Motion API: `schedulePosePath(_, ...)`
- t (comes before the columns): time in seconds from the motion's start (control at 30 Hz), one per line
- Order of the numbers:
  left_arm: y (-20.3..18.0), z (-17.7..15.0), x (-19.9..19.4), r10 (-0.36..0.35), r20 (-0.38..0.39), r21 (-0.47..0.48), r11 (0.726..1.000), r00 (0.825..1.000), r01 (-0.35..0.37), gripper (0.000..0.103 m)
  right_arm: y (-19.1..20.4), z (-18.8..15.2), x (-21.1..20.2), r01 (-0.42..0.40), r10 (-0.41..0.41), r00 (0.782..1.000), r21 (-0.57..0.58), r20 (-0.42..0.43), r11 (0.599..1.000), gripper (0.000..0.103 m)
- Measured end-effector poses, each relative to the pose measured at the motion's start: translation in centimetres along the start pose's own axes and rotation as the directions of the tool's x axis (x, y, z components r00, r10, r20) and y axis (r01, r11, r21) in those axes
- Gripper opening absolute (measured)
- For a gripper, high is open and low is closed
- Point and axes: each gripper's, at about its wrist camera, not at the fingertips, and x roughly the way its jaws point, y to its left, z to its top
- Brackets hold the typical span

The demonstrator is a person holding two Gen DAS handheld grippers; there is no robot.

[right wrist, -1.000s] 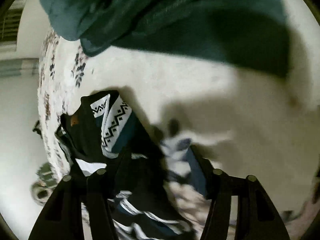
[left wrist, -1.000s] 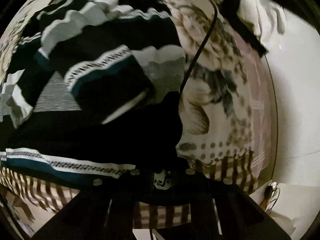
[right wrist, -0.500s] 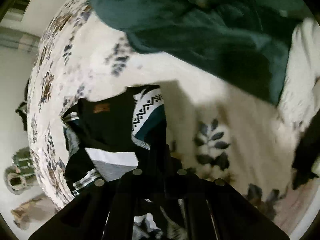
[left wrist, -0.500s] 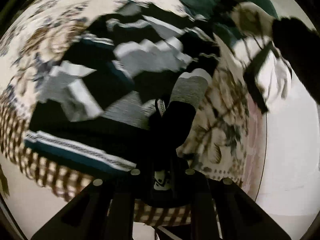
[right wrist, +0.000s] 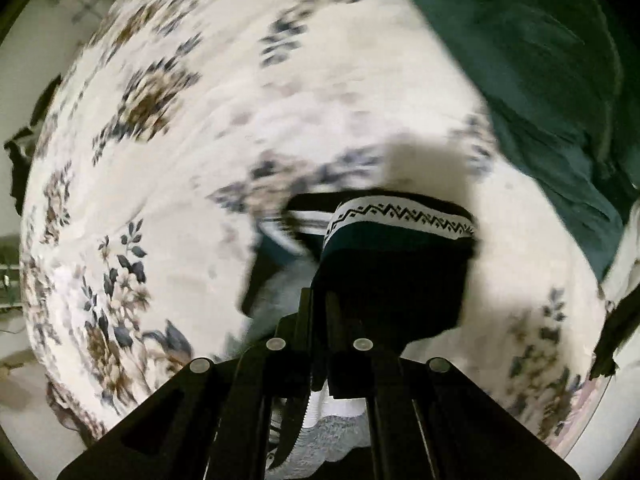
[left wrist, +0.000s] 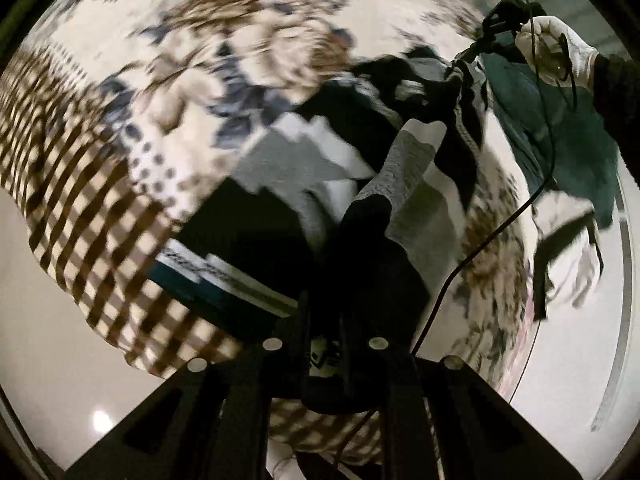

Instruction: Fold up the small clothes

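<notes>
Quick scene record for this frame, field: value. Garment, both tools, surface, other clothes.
garment: patterned black, white and teal sweater, stretched between both tools
left tool: shut on a dark sleeve end
right tool: shut on the sweater's zigzag-trimmed edge
surface: floral bedspread with a checked border
other clothes: dark green garment lying beyond the sweater
image quality: motion blur in both views

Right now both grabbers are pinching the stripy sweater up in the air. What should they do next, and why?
Probably lower it flat onto the flowery bedspread. The left gripper and right gripper are both shut on the patterned sweater, which hangs bunched between them, so it needs spreading before any fold.
</notes>
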Motion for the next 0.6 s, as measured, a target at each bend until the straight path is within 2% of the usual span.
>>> schedulePosePath(0.17,5.8,2.2,2.2,-0.012,-0.04,-0.098,0.995,0.999,0.008,0.009,6.9,0.4,4.5,0.132,-0.133,0.991,-0.02,-0.004,0.991,0.004)
schedulePosePath(0.3,9.8,3.2,4.7,0.016,-0.095,-0.143,0.989,0.995,-0.029,0.004,9.1,0.4,7.6,0.211,-0.212,0.977,-0.027,-0.013,0.977,0.004)
schedulePosePath(0.33,11.0,3.6,5.4,-0.011,-0.12,-0.154,0.988,0.993,-0.008,0.004,9.3,0.4,8.4,0.209,-0.209,0.977,-0.025,-0.031,0.978,0.005)
schedulePosePath(0.37,11.8,3.9,5.6,-0.045,-0.136,-0.165,0.986,0.99,0.022,0.004,9.3,0.3,8.8,0.195,-0.196,0.979,-0.02,-0.053,0.981,0.006)
schedulePosePath(0.43,13.0,4.6,5.3,-0.071,-0.14,-0.178,0.983,0.988,0.045,0.005,9.4,0.1,9.2,0.145,-0.146,0.985,-0.013,-0.09,0.989,0.008)
schedulePosePath(0.47,13.5,5.0,4.9,-0.082,-0.138,-0.172,0.983,0.987,0.058,0.006,9.2,-0.5,8.9,0.079,-0.078,0.989,0.002,-0.126,0.997,0.009)
schedulePosePath(0.5,13.7,5.4,4.7,-0.085,-0.143,-0.163,0.985,0.986,0.061,0.006,8.9,-1.1,8.5,0.03,-0.028,0.988,0.014,-0.149,0.999,0.013)
schedulePosePath(0.53,13.9,5.7,4.5,-0.085,-0.152,-0.154,0.986,0.985,0.061,0.009,8.5,-2.0,7.9,-0.015,0.019,0.986,0.023,-0.166,1.0,0.02)
schedulePosePath(0.57,14.0,6.1,4.3,-0.096,-0.159,-0.142,0.987,0.983,0.074,0.021,8.0,-3.1,7.0,-0.058,0.063,0.983,0.033,-0.173,0.998,0.039)
schedulePosePath(0.6,14.0,6.5,4.2,-0.104,-0.164,-0.127,0.988,0.981,0.083,0.032,7.4,-4.2,6.1,-0.097,0.103,0.98,0.042,-0.172,0.994,0.049)
